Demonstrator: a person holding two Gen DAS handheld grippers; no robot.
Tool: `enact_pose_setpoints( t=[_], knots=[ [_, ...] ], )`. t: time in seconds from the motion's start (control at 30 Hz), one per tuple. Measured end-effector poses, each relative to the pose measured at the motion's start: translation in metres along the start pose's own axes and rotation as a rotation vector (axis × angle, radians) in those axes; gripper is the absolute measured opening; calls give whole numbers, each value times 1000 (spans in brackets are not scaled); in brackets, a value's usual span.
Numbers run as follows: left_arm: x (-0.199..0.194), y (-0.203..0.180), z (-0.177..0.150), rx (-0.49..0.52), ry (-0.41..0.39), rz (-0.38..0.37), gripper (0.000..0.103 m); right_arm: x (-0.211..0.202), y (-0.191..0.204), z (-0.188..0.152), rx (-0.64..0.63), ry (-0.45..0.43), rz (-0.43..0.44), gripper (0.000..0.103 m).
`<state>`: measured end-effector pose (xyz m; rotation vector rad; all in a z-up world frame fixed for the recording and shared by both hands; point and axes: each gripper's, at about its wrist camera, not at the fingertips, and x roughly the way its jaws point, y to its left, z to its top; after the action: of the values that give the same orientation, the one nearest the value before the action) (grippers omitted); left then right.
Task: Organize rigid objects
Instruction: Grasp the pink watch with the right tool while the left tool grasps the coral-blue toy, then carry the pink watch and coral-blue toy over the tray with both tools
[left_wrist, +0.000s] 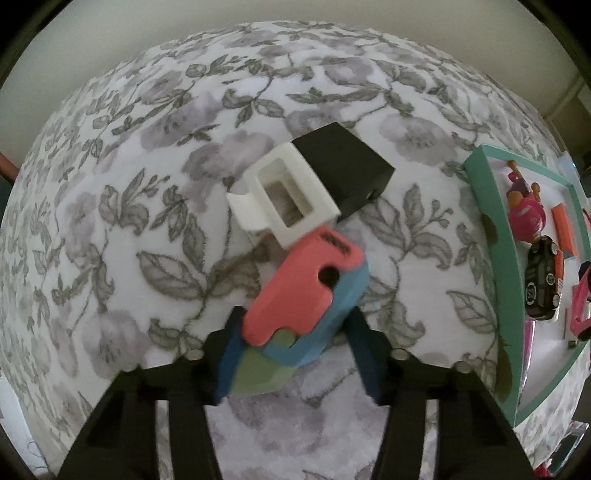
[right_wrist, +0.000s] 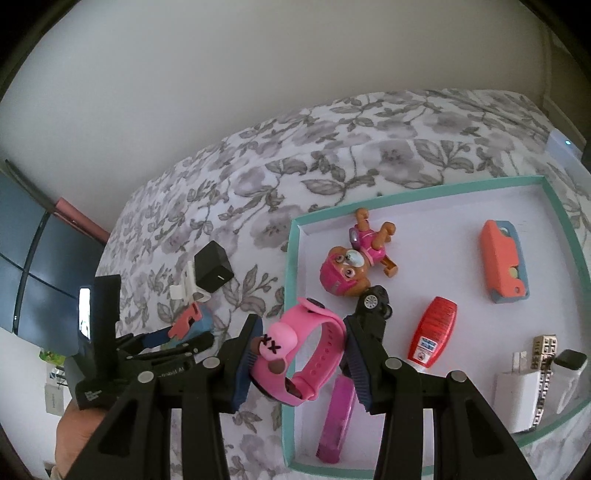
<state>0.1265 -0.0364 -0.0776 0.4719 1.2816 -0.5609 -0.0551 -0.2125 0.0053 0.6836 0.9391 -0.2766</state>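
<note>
My left gripper (left_wrist: 295, 332) is shut on a pink, blue and green block toy (left_wrist: 306, 295), held over the floral bedspread; it also shows in the right wrist view (right_wrist: 188, 321). Just beyond it lies a black box (left_wrist: 343, 162) with a white plastic frame (left_wrist: 284, 195). My right gripper (right_wrist: 303, 347) is shut on a pink toy watch (right_wrist: 299, 350), held over the left edge of the teal-rimmed tray (right_wrist: 295, 258).
The tray holds a pink pup figure (right_wrist: 354, 258), a black toy car (right_wrist: 376, 302), a red bottle (right_wrist: 432, 332), an orange and blue block (right_wrist: 504, 262), a white charger (right_wrist: 517, 391), a magenta bar (right_wrist: 336, 424) and a watch (right_wrist: 570, 365). The tray also appears in the left wrist view (left_wrist: 491, 221).
</note>
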Motion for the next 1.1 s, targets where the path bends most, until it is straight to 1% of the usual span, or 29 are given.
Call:
enact_pose_setpoints(
  t=[0.23, 0.33, 0.43, 0.53, 0.6, 0.67, 0.73, 0.87, 1.1],
  knots=[
    [-9, -16, -8, 11, -1, 21, 50, -15, -4, -6, 10, -17, 5, 47],
    [-14, -17, -11, 2, -3, 14, 50, -23, -9, -9, 27, -28, 12, 47],
    [-27, -21, -16, -6, -19, 5, 49, -31, -14, -13, 44, -35, 11, 47],
    [-46, -26, -20, -12, -47, 5, 48, -37, -20, -15, 58, -39, -7, 47],
    [-57, -30, -22, -4, -71, 30, 47, -41, -25, -17, 73, -39, -21, 47],
    [-68, -33, -22, 0, -94, 37, 47, -47, -30, -18, 83, -41, -43, 47],
    [-77, -32, -23, -1, -119, 22, 47, -53, -34, -18, 92, -50, -56, 47],
    [-96, -36, -27, -4, -166, -5, 47, -69, -42, -15, 109, -86, -49, 47],
    [-126, -50, -22, 1, -255, -33, 47, -99, -56, -9, 129, -157, -52, 47]
  ],
)
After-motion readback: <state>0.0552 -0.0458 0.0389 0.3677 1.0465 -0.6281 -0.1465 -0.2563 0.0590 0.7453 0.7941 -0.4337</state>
